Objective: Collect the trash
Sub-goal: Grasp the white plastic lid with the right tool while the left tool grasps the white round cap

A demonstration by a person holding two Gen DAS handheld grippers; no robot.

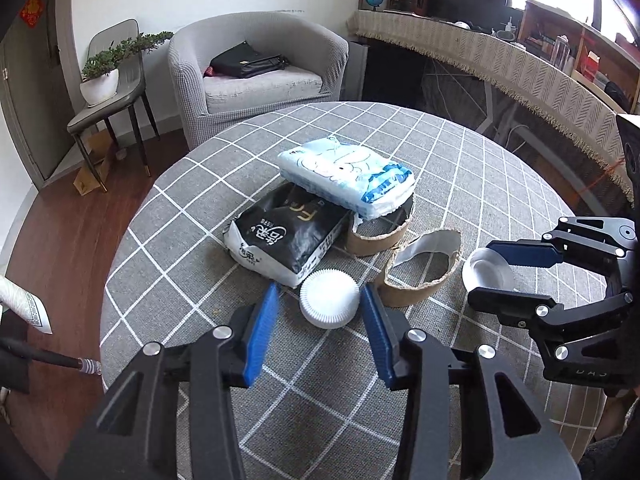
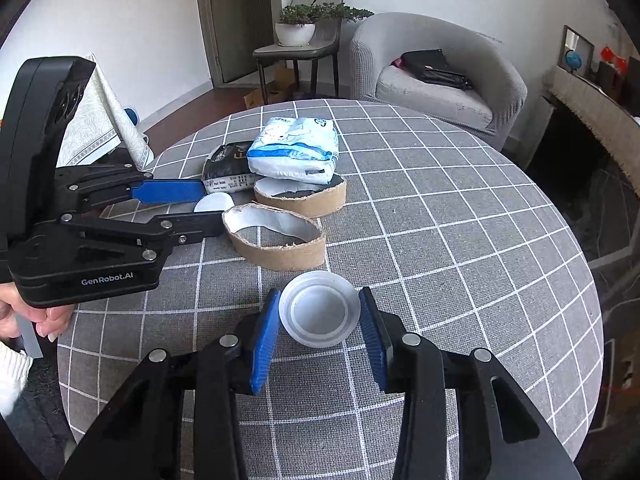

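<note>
On the round table [image 1: 460, 184] lie a ridged white cap [image 1: 329, 298], a smooth white plastic lid [image 2: 319, 314], two torn cardboard rings [image 1: 420, 276] [image 1: 380, 234], a black tissue pack [image 1: 288, 236] and a blue-white tissue pack [image 1: 347, 174]. My left gripper [image 1: 320, 300] is open, its jaws on either side of the ridged cap, with gaps on both sides. My right gripper [image 2: 319, 316] is open around the smooth lid, its pads [image 2: 267, 332] close to the rim. The right gripper also shows in the left wrist view [image 1: 486, 276], and the left gripper in the right wrist view [image 2: 212, 208].
The table has a grey checked cloth [image 2: 440, 208]. A grey armchair [image 1: 256, 72] with a black bag [image 1: 248, 65] stands beyond it, beside a chair with a potted plant [image 1: 104, 76]. A long covered counter [image 1: 500, 60] runs along the right. A cardboard box [image 2: 272, 88] sits on the floor.
</note>
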